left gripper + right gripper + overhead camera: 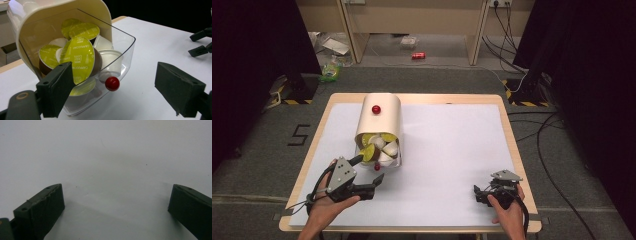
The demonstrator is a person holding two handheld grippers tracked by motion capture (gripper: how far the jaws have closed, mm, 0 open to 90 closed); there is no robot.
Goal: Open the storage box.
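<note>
One capsule drawer (pixel 125 47), two red knobs (pixel 112 83), several coffee capsules (pixel 80 58)

"CAPPUCCINO" is printed on the yellow-green foil lid of the front capsule (pixel 77 58) in the clear drawer (pixel 125 53), running sideways; smaller brand line above it looks like Nescafé Dolce Gusto, too small to be sure. Same word on the left capsule (pixel 48 58) lid. Rear lids: print illegible. Floor mark (pixel 298 135) left of the desk (pixel 507 145): reads as "5".
</note>
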